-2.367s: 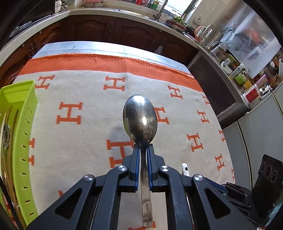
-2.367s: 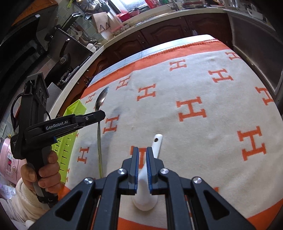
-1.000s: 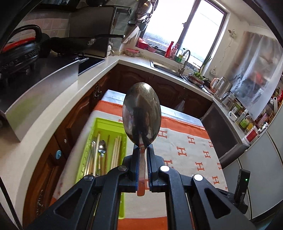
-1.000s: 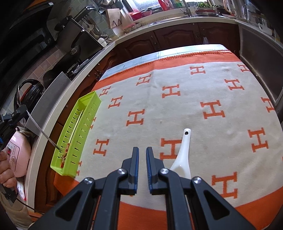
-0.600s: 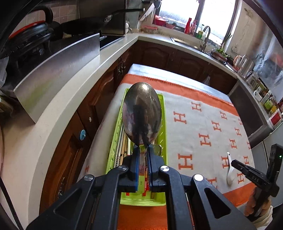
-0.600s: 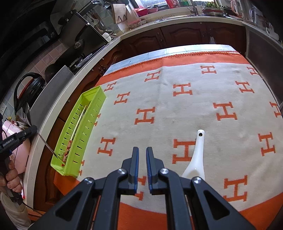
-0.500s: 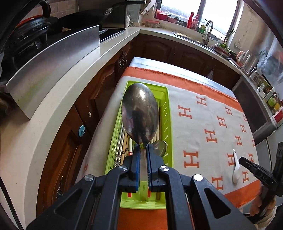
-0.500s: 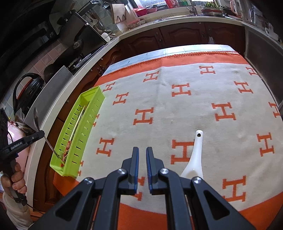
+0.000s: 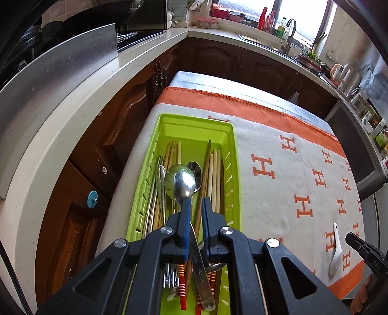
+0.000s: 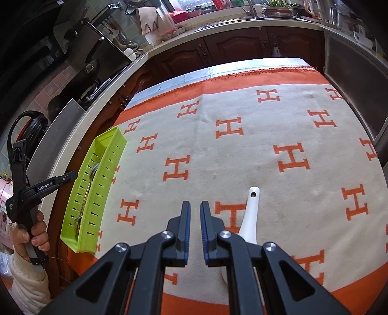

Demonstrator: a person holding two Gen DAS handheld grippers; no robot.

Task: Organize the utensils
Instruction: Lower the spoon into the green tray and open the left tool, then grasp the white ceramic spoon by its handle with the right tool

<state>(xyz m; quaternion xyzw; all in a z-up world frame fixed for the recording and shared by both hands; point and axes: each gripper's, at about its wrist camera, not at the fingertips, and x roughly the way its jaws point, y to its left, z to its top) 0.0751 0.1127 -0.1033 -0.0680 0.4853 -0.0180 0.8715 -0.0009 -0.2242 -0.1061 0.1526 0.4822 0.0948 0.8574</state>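
Steel-bright, the long-handled metal spoon (image 9: 182, 184) lies in the lime-green slotted plastic tray (image 9: 231, 169) among wooden chopsticks (image 9: 214, 169), its handle between the parted fingers of the left gripper (image 9: 195, 206), loose. Well apart, the right gripper (image 10: 195, 210) hovers slightly open and empty beside a white ceramic spoon (image 10: 249, 213) on the orange-and-cream H-patterned cloth (image 10: 291, 135).

This is a home kitchen: dark wooden cabinets (image 9: 225, 60) run under a pale surface (image 9: 72, 97), a sink tap (image 9: 289, 31) stands by a bright window (image 9: 300, 14), and what looks like a kettle (image 9: 343, 72) sits further along.
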